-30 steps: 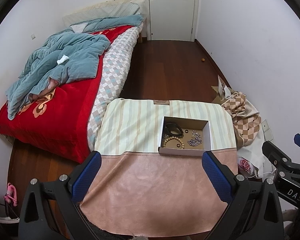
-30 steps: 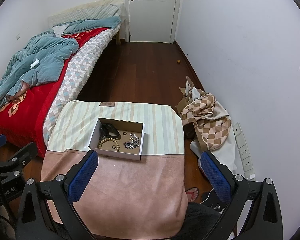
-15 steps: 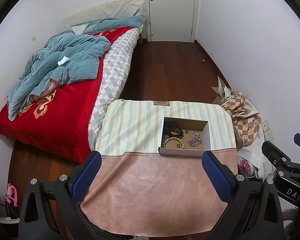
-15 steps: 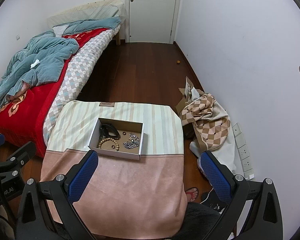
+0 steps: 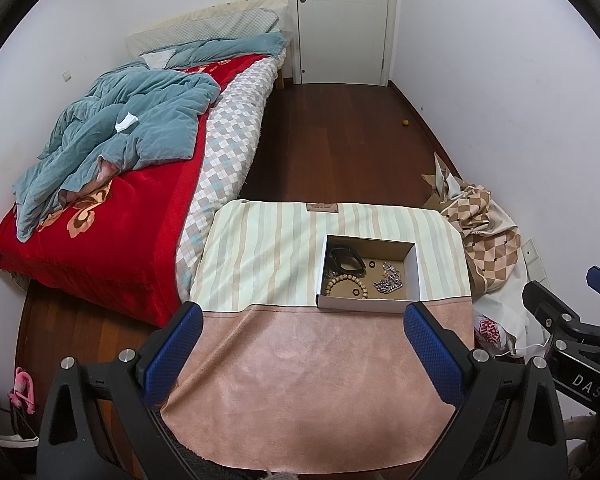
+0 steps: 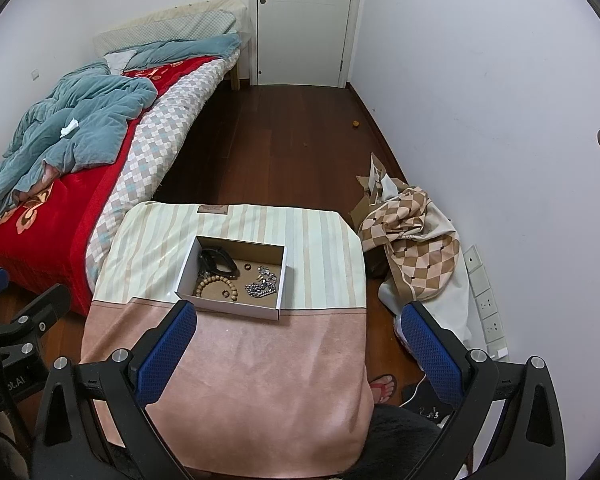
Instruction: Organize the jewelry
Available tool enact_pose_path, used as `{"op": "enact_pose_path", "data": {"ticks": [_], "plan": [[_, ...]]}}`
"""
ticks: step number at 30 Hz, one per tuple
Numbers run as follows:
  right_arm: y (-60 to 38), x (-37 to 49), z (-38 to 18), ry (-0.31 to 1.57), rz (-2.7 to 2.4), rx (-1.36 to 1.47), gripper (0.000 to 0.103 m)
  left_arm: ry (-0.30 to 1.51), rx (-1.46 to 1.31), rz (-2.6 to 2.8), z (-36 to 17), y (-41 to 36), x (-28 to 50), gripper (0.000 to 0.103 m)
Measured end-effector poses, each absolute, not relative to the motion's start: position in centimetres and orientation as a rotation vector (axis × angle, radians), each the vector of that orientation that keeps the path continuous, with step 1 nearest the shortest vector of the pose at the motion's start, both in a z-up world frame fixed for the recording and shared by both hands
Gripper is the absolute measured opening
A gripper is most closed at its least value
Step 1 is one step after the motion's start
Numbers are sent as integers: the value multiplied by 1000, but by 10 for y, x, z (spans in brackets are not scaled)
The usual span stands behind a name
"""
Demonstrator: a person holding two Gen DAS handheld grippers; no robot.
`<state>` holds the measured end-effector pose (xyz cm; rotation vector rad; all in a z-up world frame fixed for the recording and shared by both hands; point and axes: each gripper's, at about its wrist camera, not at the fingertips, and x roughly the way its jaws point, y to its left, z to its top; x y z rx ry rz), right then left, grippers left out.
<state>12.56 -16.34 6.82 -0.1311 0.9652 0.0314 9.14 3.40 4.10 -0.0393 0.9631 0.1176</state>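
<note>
Box [image 5: 370,272], mid-worktop [image 5: 300,380]: beads [image 5: 346,285], black band [image 5: 346,260], chain [image 5: 386,282], rings. Left gripper [image 5: 300,344] and right gripper [image 6: 298,344]: fingers wide apart, empty, well short. Risk: chain likely snags beads when lifted.

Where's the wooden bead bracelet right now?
The bead bracelet lies in the box's near-left corner, just in front of the black band, left of the silver chain.

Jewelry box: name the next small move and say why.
Probably bring the right gripper forward and down toward the box. Both grippers are open and empty, well short of it, while the bead bracelet, silver chain and black band lie loose inside.
</note>
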Motion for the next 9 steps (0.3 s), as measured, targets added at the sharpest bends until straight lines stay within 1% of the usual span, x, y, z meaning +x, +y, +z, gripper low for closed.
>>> {"op": "enact_pose_path", "data": {"ticks": [9], "plan": [[-164,126,68,966,32,-128,103,954,-35,121,42,34,91,103]]}}
